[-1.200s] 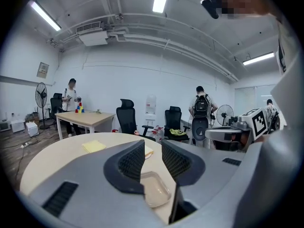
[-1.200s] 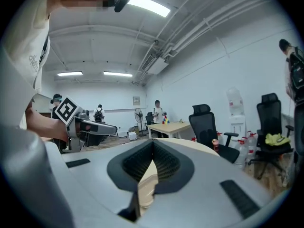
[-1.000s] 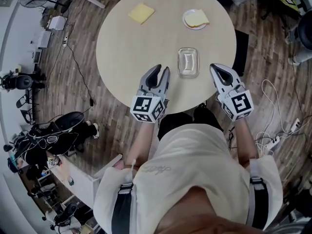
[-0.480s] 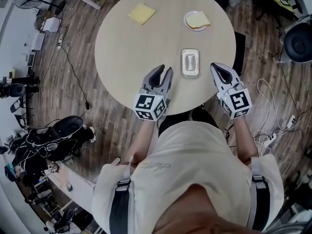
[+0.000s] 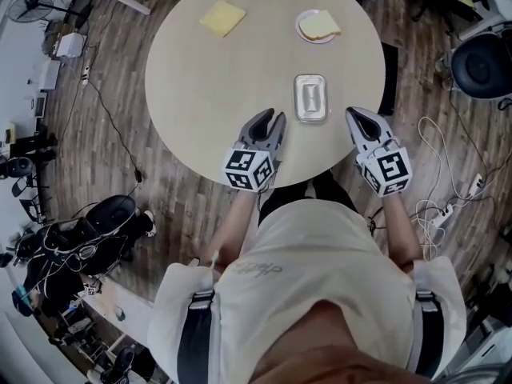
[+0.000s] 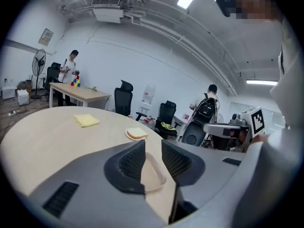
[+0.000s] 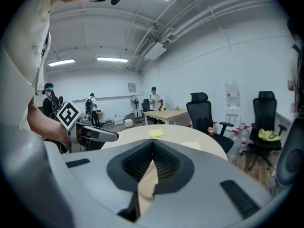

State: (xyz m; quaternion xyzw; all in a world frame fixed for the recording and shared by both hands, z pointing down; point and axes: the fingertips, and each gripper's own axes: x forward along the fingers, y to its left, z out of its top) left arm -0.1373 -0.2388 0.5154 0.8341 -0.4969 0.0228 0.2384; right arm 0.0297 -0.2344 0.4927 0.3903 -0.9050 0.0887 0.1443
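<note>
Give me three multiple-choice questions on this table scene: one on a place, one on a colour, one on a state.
1. The clear rectangular plastic container lies:
A on the round beige table
B on the floor
C on a chair

2. The flat square cloth is:
A red
B yellow
C blue

3. The right gripper has its jaws:
A wide apart
B together
C clamped on a cup

Answers:
1 A, it rests on the tabletop near the edge.
2 B, the head view shows it yellow.
3 B, the right gripper view shows the pads meeting with nothing between.
</note>
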